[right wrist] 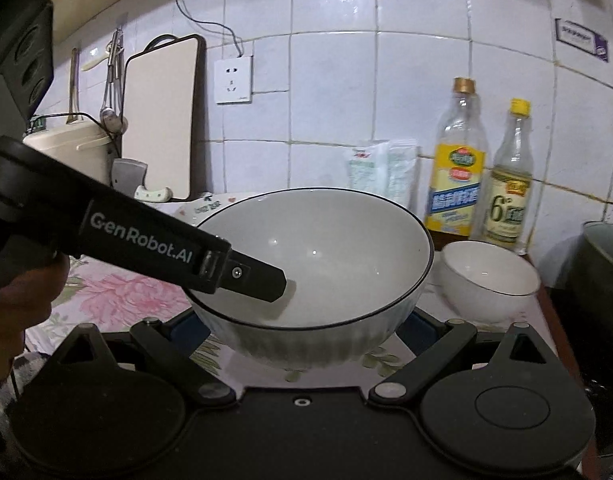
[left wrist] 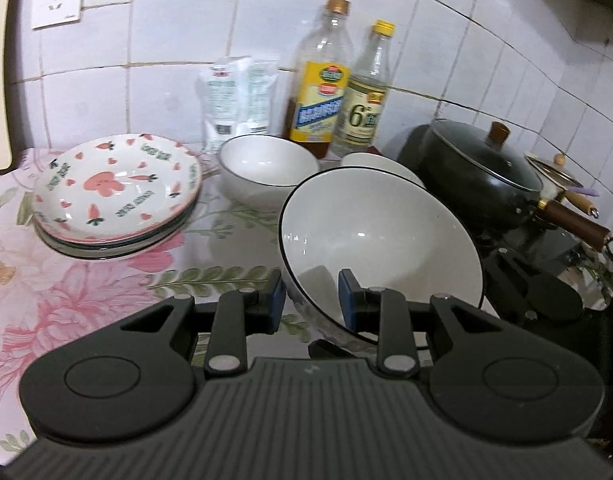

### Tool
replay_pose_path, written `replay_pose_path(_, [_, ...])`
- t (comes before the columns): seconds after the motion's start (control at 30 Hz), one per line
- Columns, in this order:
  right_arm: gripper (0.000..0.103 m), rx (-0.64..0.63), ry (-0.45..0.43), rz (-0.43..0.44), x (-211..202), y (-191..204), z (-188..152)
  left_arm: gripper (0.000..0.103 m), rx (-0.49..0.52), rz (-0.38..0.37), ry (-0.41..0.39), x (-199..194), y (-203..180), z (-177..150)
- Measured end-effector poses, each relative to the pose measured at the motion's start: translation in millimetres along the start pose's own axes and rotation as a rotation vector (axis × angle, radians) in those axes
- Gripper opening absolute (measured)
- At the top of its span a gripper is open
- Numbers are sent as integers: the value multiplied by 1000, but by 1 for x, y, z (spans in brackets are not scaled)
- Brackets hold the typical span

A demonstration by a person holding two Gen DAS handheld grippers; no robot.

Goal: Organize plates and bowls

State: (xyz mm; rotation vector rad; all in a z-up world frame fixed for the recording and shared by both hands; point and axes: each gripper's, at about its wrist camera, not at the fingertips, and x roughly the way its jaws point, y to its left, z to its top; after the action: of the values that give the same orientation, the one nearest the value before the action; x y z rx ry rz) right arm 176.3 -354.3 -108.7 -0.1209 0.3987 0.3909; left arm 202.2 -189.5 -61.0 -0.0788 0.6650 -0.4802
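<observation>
A large white bowl with a black rim (left wrist: 382, 232) is held tilted above the flowered cloth. My left gripper (left wrist: 311, 298) is shut on its near rim, one finger inside and one outside. In the right wrist view the same bowl (right wrist: 338, 248) sits between the wide-open fingers of my right gripper (right wrist: 306, 328), which are spread beside its lower wall; contact is unclear. The left gripper's finger (right wrist: 262, 280) reaches into the bowl. A stack of carrot-patterned plates (left wrist: 114, 188) lies at the left. Two smaller white bowls (left wrist: 266, 168) (left wrist: 378, 164) stand behind.
Two bottles (left wrist: 320, 92) (left wrist: 364, 100) and white pouches (left wrist: 238, 92) stand against the tiled wall. A black lidded wok (left wrist: 478, 172) with a wooden handle sits at the right on the stove. A cutting board (right wrist: 158, 120) and rice cooker (right wrist: 70, 148) stand at the far left.
</observation>
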Motion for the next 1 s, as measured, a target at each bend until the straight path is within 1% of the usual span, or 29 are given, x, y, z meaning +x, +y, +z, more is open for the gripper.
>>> replay_pose_path(0.17, [99,-9,18,40,20,12,-1,27,-50,17,8,4,25,-8])
replay_pose_path(0.37, [99,8,47,85,48,21,-4,27,-96,50,15,15,53,-12])
replay_pose_path(0.5, [99,-28,47,90,64,24,-5,27,-112,65,19,25,64,-12])
replay_pose_path(0.57, [99,-60,45,82,72,24,-5,27,-114,71,24,31,68,-11])
replay_pose_path(0.63, [99,-69,65,81,79,22,-3,27,-112,81,38,40,69,-8])
replay_pose_path(0.83, [99,-41,105,83,94,13,-5,27,-114,79,65,56,73,-6])
replay_pose_path(1.0, [99,-29,173,84,105,11,-8,27,-117,91,107,68,75,-10])
